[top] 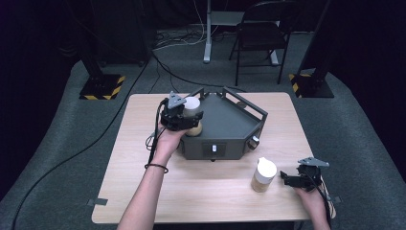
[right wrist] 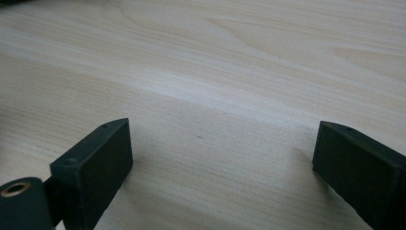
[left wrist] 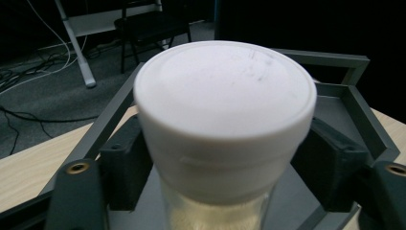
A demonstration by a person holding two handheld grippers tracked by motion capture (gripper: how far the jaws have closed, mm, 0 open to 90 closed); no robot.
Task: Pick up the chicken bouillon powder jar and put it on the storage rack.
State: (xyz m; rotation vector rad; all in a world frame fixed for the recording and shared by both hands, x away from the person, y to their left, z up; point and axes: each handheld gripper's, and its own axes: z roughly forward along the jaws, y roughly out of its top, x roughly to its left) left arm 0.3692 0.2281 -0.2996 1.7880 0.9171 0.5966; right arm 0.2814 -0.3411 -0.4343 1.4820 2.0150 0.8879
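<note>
Claw, left (top: 187,120): jaws apart, flanking upright jar (left wrist: 225,110) between them, seemingly unpressed, in tray (top: 225,143) corner.
Claw, right (top: 287,178): apart, empty; second jar (top: 264,175) just ahead.

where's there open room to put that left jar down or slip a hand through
Free: the tray floor right of the jar in the left tongs; bare table along its left edge; the front strip left of the second jar. Crowded: between that jar and the right tongs.

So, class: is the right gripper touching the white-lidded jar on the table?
Apart. The high view shows bare table between the right gripper and the jar; the right gripper view shows open jaws over bare wood.
</note>
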